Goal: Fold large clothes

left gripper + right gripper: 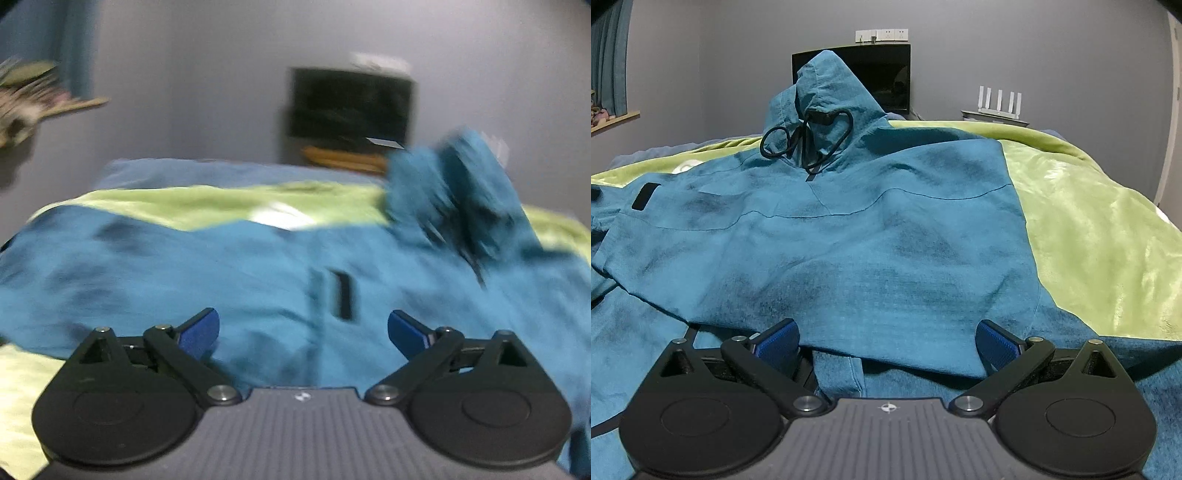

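Observation:
A large teal hoodie (871, 236) lies spread on a bed covered by a green blanket (1089, 229). Its hood (827, 99) stands up at the far end, with a black drawstring (809, 136) looped at the neck. One folded layer lies across the body, its edge just in front of my right gripper (886, 341), which is open with nothing pinched between its blue pads. The left wrist view is blurred: my left gripper (303, 330) is open above the hoodie (221, 273), near a black patch (343, 295). The hood (454, 184) rises at the right.
A dark monitor (882, 77) stands against the grey wall behind the bed, with wall sockets (882, 35) above it. A white router (997, 107) sits on a stand at the right. A windowsill with a blue curtain (609, 55) is at the left.

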`<state>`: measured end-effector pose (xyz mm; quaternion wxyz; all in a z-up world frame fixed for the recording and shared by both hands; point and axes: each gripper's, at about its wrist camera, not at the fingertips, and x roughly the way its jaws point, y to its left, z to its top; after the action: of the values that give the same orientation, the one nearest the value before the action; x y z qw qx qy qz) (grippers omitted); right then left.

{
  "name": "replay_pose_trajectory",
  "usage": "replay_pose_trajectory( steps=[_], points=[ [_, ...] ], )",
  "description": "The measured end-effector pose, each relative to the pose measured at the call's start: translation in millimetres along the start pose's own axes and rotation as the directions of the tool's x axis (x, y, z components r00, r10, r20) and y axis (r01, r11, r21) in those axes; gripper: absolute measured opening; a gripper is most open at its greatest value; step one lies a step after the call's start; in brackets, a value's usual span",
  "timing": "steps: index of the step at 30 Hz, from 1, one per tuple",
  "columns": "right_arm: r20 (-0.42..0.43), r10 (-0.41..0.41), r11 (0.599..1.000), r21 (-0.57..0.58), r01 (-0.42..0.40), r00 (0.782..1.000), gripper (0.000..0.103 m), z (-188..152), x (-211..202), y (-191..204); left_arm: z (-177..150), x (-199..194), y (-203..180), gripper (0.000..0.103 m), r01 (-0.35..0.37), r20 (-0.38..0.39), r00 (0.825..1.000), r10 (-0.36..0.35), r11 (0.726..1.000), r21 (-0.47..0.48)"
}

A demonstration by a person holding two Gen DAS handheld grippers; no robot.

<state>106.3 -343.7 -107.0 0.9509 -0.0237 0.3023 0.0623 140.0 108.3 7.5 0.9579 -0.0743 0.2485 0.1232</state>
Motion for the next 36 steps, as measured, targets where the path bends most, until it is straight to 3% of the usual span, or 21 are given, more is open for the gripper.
replay_pose_trajectory(
  steps=[5, 8, 12, 14, 17, 19, 21, 23, 25, 27, 28, 30, 32, 36],
  points=[
    [-0.001, -0.004, 1.0, -0.004, 0.004, 1.0, 0.103, 0.4, 0.4, 0.2, 23.6, -20.3, 79.0, 0.099, -0.165, 0.041, 0.984, 0.175, 0.968, -0.191],
    [-0.003, -0.009, 1.0, -0.006, 0.009, 1.0, 0.103, 0.0, 0.0, 1.1, 32.9, -31.6, 131.2, 0.099, -0.272, 0.052, 0.953, 0.298, 0.92, -0.282],
    [-0.005, -0.011, 1.0, -0.01, 0.011, 1.0, 0.103, 0.1, 0.9, 1.1, 27.3, -32.6, 197.4, 0.099, -0.427, -0.057, 0.9, 0.433, 0.846, -0.319],
    [-0.006, -0.014, 1.0, -0.013, 0.014, 1.0, 0.103, 0.1, 1.1, 2.0, 16.1, -31.2, 223.5, 0.099, -0.418, -0.087, 0.904, 0.42, 0.819, -0.392],
    [-0.009, -0.017, 1.0, -0.016, 0.017, 1.0, 0.103, 0.0, 1.9, 2.3, -5.1, -25.4, 260.4, 0.099, -0.304, -0.109, 0.948, 0.3, 0.742, -0.598],
    [-0.01, -0.018, 1.0, -0.018, 0.018, 1.0, 0.103, 0.2, 2.8, 1.9, -12.2, -19.0, 268.2, 0.095, -0.26, -0.114, 0.963, 0.245, 0.728, -0.634],
    [-0.009, -0.018, 1.0, -0.019, 0.018, 1.0, 0.103, 0.1, 3.2, 1.4, -14.3, -5.4, 273.2, 0.087, -0.237, -0.141, 0.971, 0.191, 0.729, -0.643],
    [-0.009, -0.018, 1.0, -0.019, 0.018, 1.0, 0.103, 0.1, 3.2, 1.5, -18.0, 0.6, 276.4, 0.062, -0.213, -0.144, 0.977, 0.158, 0.727, -0.652],
    [-0.009, -0.018, 1.0, -0.019, 0.018, 1.0, 0.103, 0.0, 3.2, 1.4, -18.5, 6.5, 278.2, 0.019, -0.177, -0.131, 0.984, 0.12, 0.729, -0.661],
    [-0.009, -0.018, 1.0, -0.019, 0.018, 1.0, 0.103, 0.0, 3.3, 1.5, -13.6, 0.1, 270.3, 0.005, -0.166, -0.082, 0.986, 0.148, 0.757, -0.632],
    [-0.009, -0.018, 1.0, -0.019, 0.018, 1.0, 0.103, -0.1, 3.4, 1.4, -8.2, -1.4, 263.8, 0.002, -0.169, -0.053, 0.984, 0.173, 0.78, -0.603],
    [-0.008, -0.018, 1.0, -0.019, 0.018, 1.0, 0.103, 0.0, 3.3, 1.5, 8.7, -18.3, 235.9, 0.001, -0.175, 0.044, 0.973, 0.225, 0.855, -0.488],
    [-0.008, -0.018, 1.0, -0.02, 0.018, 1.0, 0.103, 0.0, 3.5, 1.5, 27.7, -35.5, 203.8, 0.0, -0.162, 0.151, 0.961, 0.234, 0.911, -0.38],
    [-0.008, -0.018, 1.0, -0.019, 0.018, 1.0, 0.103, -0.1, 3.6, 1.6, 68.5, -62.9, 130.2, 0.0, -0.015, 0.316, 0.945, 0.089, 0.973, -0.23]
  ],
)
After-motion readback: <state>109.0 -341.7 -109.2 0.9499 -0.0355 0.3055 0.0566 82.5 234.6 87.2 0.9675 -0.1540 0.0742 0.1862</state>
